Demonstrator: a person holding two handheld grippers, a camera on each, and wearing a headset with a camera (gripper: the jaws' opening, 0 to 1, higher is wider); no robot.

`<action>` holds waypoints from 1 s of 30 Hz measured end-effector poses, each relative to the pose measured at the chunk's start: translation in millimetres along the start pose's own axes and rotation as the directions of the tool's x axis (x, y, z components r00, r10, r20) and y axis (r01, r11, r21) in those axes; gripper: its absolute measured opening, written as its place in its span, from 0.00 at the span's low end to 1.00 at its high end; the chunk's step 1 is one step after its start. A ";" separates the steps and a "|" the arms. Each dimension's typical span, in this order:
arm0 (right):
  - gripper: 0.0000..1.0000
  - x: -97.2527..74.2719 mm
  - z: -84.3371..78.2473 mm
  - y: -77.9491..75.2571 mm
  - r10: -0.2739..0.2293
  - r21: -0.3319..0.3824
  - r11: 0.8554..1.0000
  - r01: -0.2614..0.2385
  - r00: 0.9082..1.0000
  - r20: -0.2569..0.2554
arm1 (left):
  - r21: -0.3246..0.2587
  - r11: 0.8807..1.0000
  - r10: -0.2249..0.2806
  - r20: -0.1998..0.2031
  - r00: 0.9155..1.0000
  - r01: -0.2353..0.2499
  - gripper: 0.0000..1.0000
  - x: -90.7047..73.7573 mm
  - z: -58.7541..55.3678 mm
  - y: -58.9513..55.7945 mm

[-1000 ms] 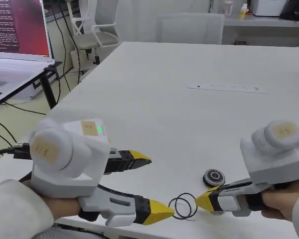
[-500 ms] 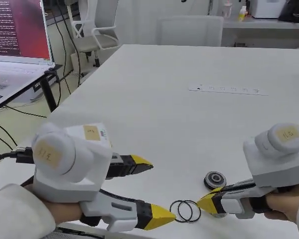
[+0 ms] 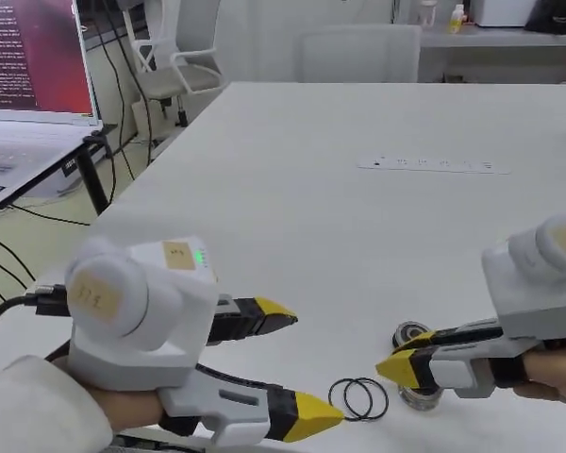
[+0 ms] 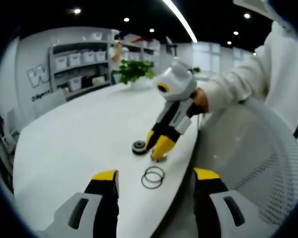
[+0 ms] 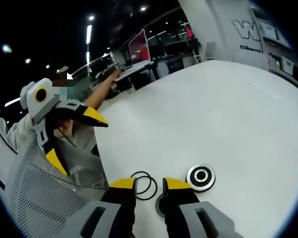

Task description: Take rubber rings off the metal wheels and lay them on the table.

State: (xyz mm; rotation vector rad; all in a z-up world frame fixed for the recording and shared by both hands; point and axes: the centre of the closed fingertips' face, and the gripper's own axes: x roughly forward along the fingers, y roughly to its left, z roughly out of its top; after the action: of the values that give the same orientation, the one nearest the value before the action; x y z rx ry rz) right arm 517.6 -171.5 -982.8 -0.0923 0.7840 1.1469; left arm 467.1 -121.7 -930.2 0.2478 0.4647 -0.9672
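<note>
Two rings (image 3: 358, 398) lie near the surface (image 3: 358, 236) edge; left claw (image 3: 313, 366) gapes, right claw (image 3: 389, 368) grip unclear; a nudge may drop them.

Rubber rings (image 3: 358, 398) lie on the table (image 3: 340, 217), left of and before a metal wheel (image 3: 410, 335).

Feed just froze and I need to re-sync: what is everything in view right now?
table: one, white
rubber rings: two, black, overlapping near its front edge
dark metal wheel: one, black and silver, just beyond the rings
second metal wheel: one, silvery, right of the rings
socket strip: one, white, mid-table
chairs: two, pale, past the far edge
screen: one, reddish, far left
left gripper: white, yellow tips, jaws wide open
right gripper: white, yellow tips, jaws close together over the second wheel
</note>
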 end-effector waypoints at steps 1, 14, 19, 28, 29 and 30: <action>0.24 -0.7 1.1 -1.4 -0.004 0.000 1.000 0.004 1.000 0.004 | 0.001 1.000 0.000 -0.001 1.000 0.000 0.62 0.2 0.0 -0.1; 0.41 -15.2 21.4 -16.9 -0.052 0.010 0.999 0.051 0.994 0.095 | 0.009 1.000 0.028 0.011 1.000 -0.029 0.65 -1.3 5.0 9.0; 0.45 -22.1 30.8 -19.6 -0.062 0.007 0.998 0.061 0.988 0.138 | 0.047 0.999 0.013 -0.008 1.000 -0.012 0.65 1.2 8.8 9.3; 0.46 -39.5 52.5 -30.9 -0.114 0.006 0.993 0.116 0.969 0.221 | 0.134 0.990 0.039 0.005 0.999 -0.039 0.69 -2.0 44.2 33.0; 0.46 -42.1 55.0 -31.6 -0.116 0.006 0.993 0.118 0.966 0.231 | 0.148 0.988 0.039 0.015 0.999 -0.040 0.69 -1.2 48.7 35.2; 0.46 -44.1 56.6 -31.9 -0.117 0.003 0.993 0.119 0.964 0.237 | 0.163 0.986 0.035 0.026 0.999 -0.038 0.67 -0.1 53.0 37.2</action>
State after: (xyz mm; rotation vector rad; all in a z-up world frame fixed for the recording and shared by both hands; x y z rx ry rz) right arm 565.3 -194.6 -924.8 -0.0101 0.5522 1.0270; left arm 512.3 -122.6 -883.9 0.3917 0.3591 -0.9722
